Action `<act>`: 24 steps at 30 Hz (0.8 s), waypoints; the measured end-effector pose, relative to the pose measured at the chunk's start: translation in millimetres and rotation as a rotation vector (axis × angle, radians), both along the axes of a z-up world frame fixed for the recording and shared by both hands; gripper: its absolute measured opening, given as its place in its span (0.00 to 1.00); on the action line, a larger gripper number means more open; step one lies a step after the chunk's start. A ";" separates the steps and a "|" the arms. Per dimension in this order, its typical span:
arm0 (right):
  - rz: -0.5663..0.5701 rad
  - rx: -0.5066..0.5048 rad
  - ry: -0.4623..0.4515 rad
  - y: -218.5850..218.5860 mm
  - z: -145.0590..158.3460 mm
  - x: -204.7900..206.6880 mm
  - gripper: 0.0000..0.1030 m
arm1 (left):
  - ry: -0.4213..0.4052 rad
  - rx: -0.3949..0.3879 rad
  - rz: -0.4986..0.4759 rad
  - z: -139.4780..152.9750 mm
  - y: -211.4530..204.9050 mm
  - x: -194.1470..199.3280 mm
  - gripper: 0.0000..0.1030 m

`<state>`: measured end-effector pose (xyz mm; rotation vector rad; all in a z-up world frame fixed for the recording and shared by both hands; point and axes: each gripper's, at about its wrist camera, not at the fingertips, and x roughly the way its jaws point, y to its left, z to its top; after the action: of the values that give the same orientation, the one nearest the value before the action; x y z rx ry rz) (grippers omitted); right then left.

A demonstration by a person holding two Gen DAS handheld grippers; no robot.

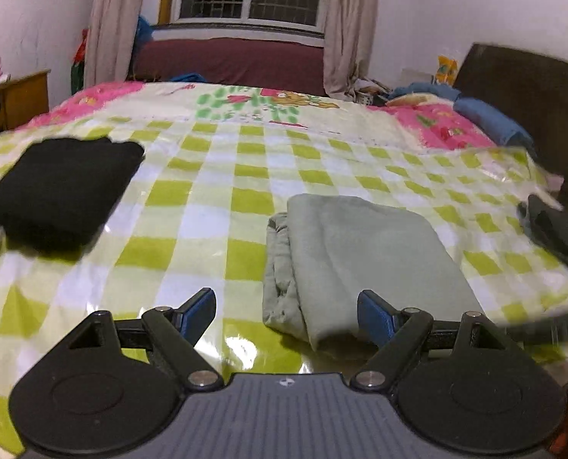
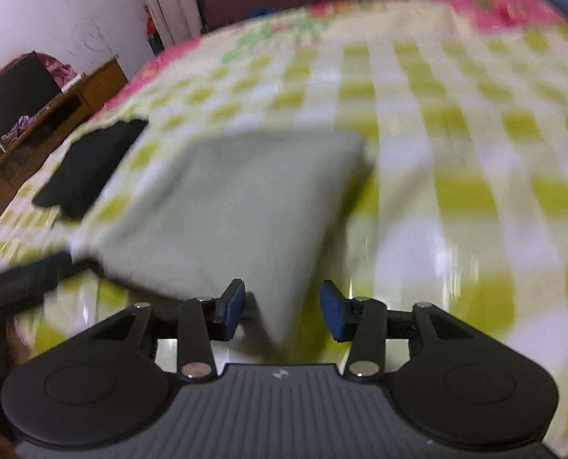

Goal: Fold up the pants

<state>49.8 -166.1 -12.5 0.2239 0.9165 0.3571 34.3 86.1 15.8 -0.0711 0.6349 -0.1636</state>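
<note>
1. My left claw (image 1: 287,315) stood with its jaws wide apart and nothing between them, low over the near edge of the bed (image 1: 222,160).
2. Its right finger (image 1: 375,319) lay against the near end of the pants (image 1: 360,252); I could not tell whether it pressed the cloth or only overlapped it in the view.
3. The pants, pale grey-green, lay folded into a thick bundle on the checked plastic sheet (image 1: 245,199), towards the near edge and right of the middle, with the bunched layers showing along their left side.
4. My right claw (image 2: 282,311) was also spread apart, gripping nothing, with the near corner of the pants (image 2: 230,206) reaching into the gap between its fingers.
5. That view was smeared with blur, so I believe the corner lay loose there, touching neither pad.
6. A folded black garment (image 1: 60,187) rested near the left edge of the bed, well apart from the pants.
7. A dark bundle of cloth (image 1: 555,229) lay by the right edge.
8. A blue roll (image 1: 490,122) lay at the far right corner, beside the dark headboard (image 1: 532,88).
</note>
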 end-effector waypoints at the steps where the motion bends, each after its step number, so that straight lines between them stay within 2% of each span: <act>1: 0.010 0.023 0.037 -0.8 -8.6 -4.3 0.45 | 0.003 0.039 -0.009 1.5 -5.4 3.6 0.91; 3: 0.039 0.055 0.086 1.8 -20.6 -12.1 0.45 | 0.000 0.125 -0.002 3.9 -13.4 8.3 0.91; 4: 0.052 0.060 0.079 4.3 -20.9 -16.9 0.45 | -0.009 0.158 -0.005 7.6 -16.3 8.0 0.91; 9: 0.069 0.150 -0.003 -7.2 2.4 -20.7 0.44 | -0.043 0.236 -0.044 21.4 -29.3 16.1 0.91; 12: 0.022 0.197 -0.056 -21.2 9.5 -15.5 0.46 | -0.067 0.257 -0.091 28.7 -43.0 22.9 0.92; 15: -0.005 0.251 -0.067 -32.1 12.5 -6.5 0.46 | -0.076 0.308 -0.120 32.4 -56.3 33.0 0.92; 17: 0.007 0.287 -0.121 -35.3 16.4 -10.6 0.45 | -0.037 0.318 -0.142 26.6 -61.3 43.1 0.92; 19: 0.011 0.276 -0.169 -32.9 14.9 -11.7 0.46 | 0.012 0.321 -0.159 15.1 -65.9 51.8 0.92; 22: 0.012 0.266 -0.138 -25.9 -3.5 -0.4 0.46 | 0.089 0.318 -0.171 -4.8 -71.7 59.3 0.92; 24: 0.069 0.241 -0.079 -15.4 -14.8 2.1 0.46 | 0.125 0.333 -0.159 -17.2 -73.8 60.9 0.92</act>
<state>51.9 -181.5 -27.4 0.3968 0.8038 0.5372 95.2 12.3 -1.4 0.2930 0.7858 -0.2061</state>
